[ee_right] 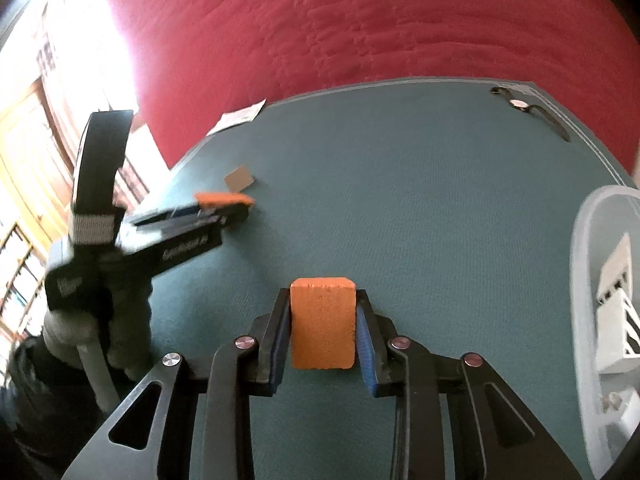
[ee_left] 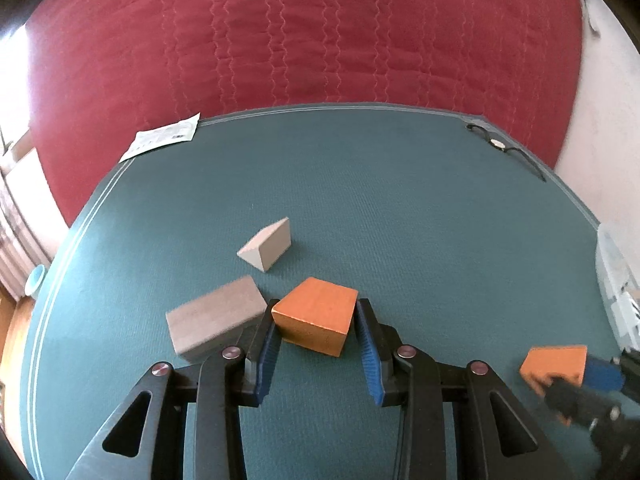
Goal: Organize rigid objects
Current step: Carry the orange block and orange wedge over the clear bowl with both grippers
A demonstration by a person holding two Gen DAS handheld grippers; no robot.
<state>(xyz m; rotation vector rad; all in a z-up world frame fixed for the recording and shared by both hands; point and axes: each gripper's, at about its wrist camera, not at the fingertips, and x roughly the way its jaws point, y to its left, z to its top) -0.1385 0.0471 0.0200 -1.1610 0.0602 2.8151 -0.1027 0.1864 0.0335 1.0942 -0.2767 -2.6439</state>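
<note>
Left gripper (ee_left: 316, 320) pinches an orange wooden block (ee_left: 316, 326) on the teal mat (ee_left: 400, 208), beside a grey rectangular block (ee_left: 214, 322) and near a grey wedge (ee_left: 266, 244). Right gripper (ee_right: 323, 326) clamps a second orange block (ee_right: 323, 324) upright between its blue pads (ee_right: 366, 346), near a translucent bin (ee_right: 588, 264). White lettering on the left gripper's body and the print on the paper slip (ee_left: 162, 140) are too blurred to read.
</note>
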